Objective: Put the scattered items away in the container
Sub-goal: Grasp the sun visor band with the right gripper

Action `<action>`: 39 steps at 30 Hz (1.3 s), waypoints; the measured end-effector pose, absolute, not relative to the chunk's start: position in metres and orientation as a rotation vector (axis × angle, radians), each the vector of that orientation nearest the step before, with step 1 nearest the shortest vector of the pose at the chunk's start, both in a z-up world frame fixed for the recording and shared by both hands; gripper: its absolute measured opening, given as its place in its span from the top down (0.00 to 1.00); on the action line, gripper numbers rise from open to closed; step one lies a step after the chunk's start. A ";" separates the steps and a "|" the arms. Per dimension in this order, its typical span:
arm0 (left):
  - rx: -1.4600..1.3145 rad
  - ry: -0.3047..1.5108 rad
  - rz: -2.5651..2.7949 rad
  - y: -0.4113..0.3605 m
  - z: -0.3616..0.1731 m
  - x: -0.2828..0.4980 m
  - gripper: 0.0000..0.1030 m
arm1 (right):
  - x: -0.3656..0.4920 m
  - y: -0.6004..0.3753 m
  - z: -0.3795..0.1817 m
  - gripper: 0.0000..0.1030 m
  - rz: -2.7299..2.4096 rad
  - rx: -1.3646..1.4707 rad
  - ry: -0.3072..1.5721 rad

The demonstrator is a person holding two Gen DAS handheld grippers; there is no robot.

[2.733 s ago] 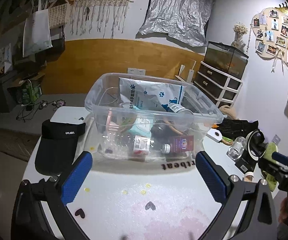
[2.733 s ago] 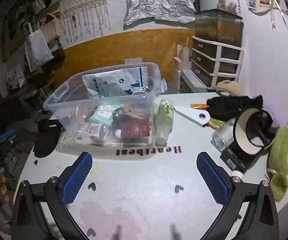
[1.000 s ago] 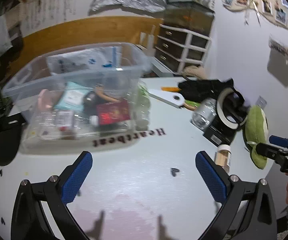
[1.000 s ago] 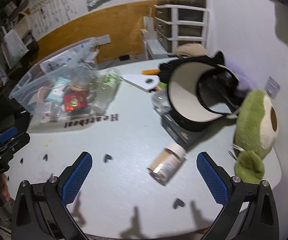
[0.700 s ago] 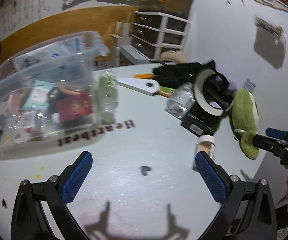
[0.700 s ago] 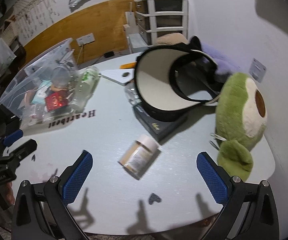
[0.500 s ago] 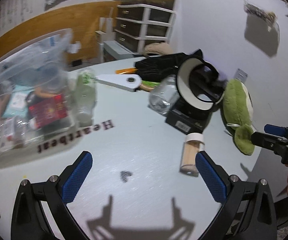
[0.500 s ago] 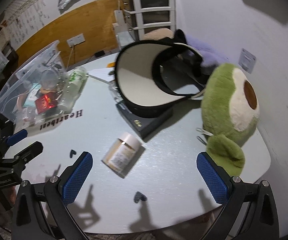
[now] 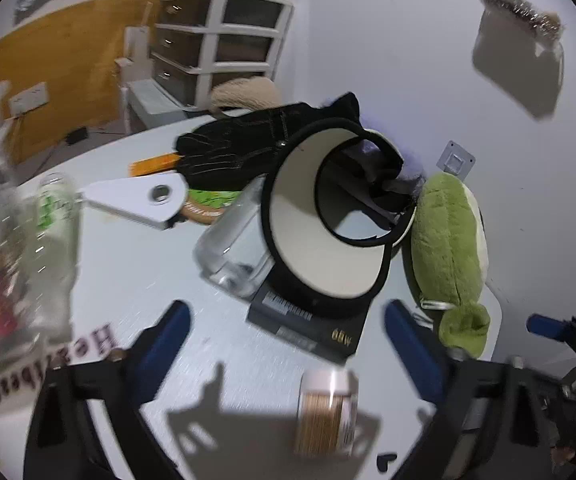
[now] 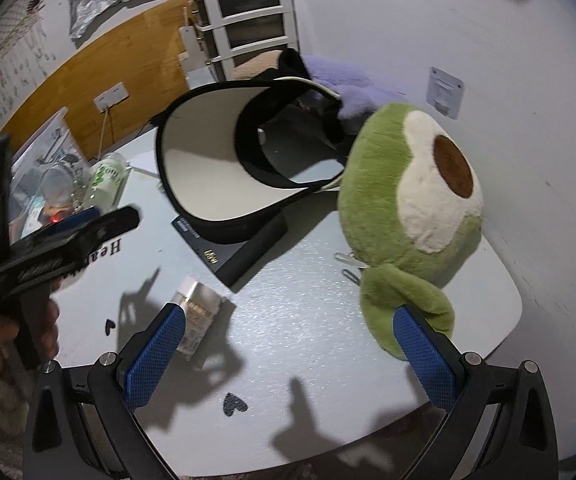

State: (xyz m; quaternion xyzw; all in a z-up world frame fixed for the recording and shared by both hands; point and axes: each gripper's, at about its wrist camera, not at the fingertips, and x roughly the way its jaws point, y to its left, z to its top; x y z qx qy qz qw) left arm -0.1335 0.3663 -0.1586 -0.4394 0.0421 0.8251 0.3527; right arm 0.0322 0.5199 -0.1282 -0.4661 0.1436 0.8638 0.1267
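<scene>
Left tool (image 9: 288, 338) released, jaws just narrowed, nothing gripped; small toothpick jar (image 9: 325, 416) lies on white table (image 9: 140, 248) between them. Right tool (image 10: 288, 354) released, empty, beside avocado plush (image 10: 404, 192). Clear container (image 10: 44, 152) sits at table's far left.

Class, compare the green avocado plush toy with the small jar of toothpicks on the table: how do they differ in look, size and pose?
The avocado plush is soft, fuzzy and green with a cream face and brown pit; the toothpick jar is hard, clear and pale-capped. The plush is far bigger than the jar. The plush leans up against the wall, while the jar lies on its side. Both rest on the white table, outside the container, untouched by either gripper.
</scene>
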 end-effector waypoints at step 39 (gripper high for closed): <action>-1.382 -0.216 1.922 0.312 -0.193 -0.126 0.90 | -0.031 0.587 -0.231 0.36 2.195 -1.277 1.360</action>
